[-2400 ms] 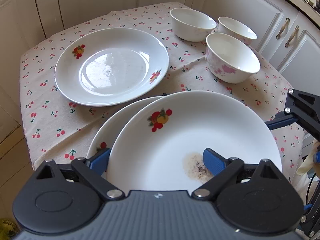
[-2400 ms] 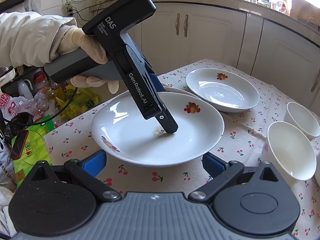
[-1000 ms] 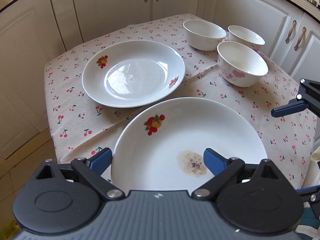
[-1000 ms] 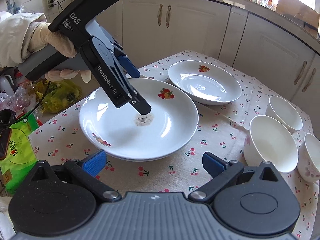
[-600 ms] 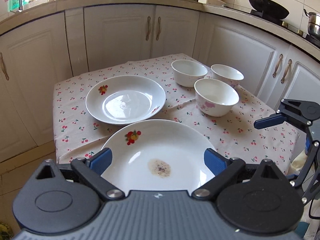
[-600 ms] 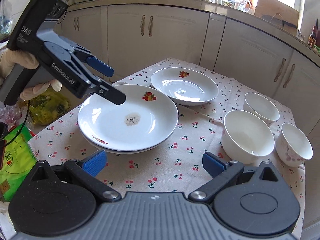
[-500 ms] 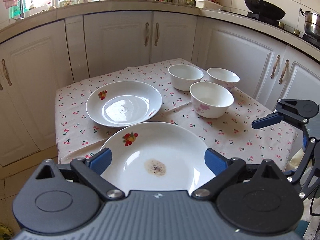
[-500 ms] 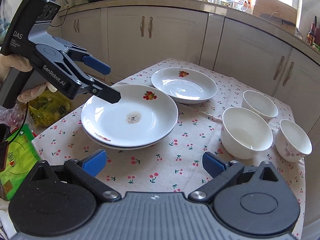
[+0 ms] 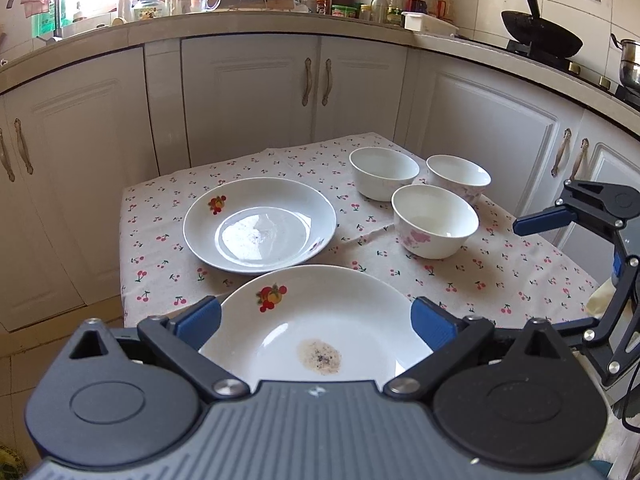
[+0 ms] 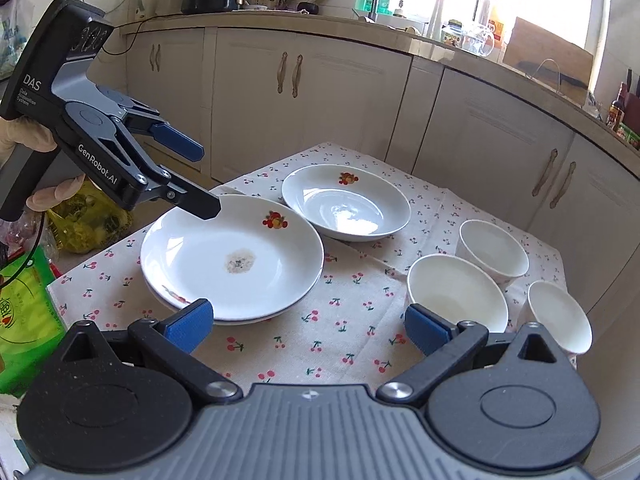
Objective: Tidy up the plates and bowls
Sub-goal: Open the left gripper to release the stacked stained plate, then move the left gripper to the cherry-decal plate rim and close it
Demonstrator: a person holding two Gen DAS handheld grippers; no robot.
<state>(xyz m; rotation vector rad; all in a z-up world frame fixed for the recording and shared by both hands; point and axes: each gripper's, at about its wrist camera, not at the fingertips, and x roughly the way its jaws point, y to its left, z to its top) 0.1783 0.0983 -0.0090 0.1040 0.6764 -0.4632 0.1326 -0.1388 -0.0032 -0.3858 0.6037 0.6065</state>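
We hold the left gripper point(image 10: 200, 178) released above the stained plate point(image 10: 232, 256), nothing gripped | stained plate tops a second plate point(image 10: 160, 294) on the cherry tablecloth point(image 10: 352, 320) | clean plate point(image 10: 346, 202) just behind it | three bowls point(image 10: 456, 292) right of it | right gripper point(image 10: 308, 326) spread wide, empty

Table under a cherry-print cloth point(image 10: 352, 320); on it, stacked plates point(image 10: 232, 260), a lone plate point(image 10: 346, 204), apparently three bowls point(image 10: 456, 296).

The left gripper point(image 10: 202, 178) bears "DAS" above small, illegible print on its housing and "GenRobot.AI" along its arm.
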